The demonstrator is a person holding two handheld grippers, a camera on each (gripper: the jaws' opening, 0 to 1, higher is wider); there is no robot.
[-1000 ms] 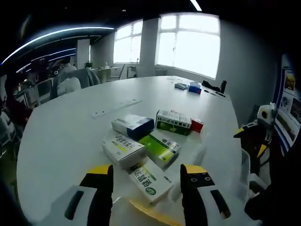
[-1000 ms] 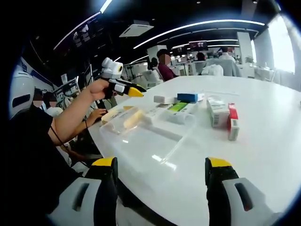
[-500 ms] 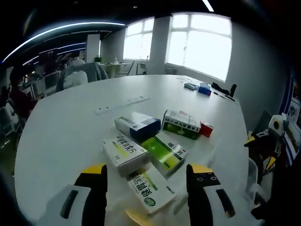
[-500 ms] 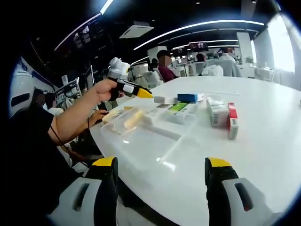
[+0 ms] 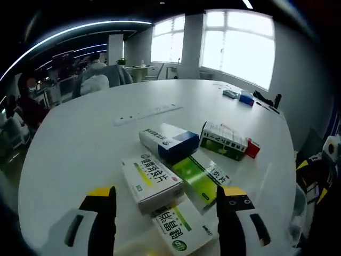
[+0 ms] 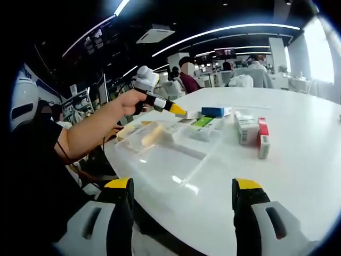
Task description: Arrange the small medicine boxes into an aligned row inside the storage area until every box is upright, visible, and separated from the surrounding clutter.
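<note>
Several medicine boxes lie flat in a loose cluster on the white table (image 5: 80,133). There is a white and blue box (image 5: 168,140), a green and white box (image 5: 225,141) with a small red box (image 5: 252,148) at its end, a white box with yellow print (image 5: 152,178), a bright green box (image 5: 201,178) and a white box with a green logo (image 5: 178,232). My left gripper (image 5: 165,193) hovers open just above the nearest boxes. My right gripper (image 6: 184,184) stands open over the table edge, short of a clear plastic tray (image 6: 160,154).
In the right gripper view a hand holds the left gripper (image 6: 176,109) over the boxes (image 6: 213,111), beyond the tray. A pale yellow item (image 6: 149,134) lies in the tray. The right gripper (image 5: 314,178) shows at the table's right edge. People sit at desks behind.
My left gripper has moved forward and closer over the box cluster; in the right gripper view the hand holding it has travelled right toward the boxes. The right gripper has stayed still.
</note>
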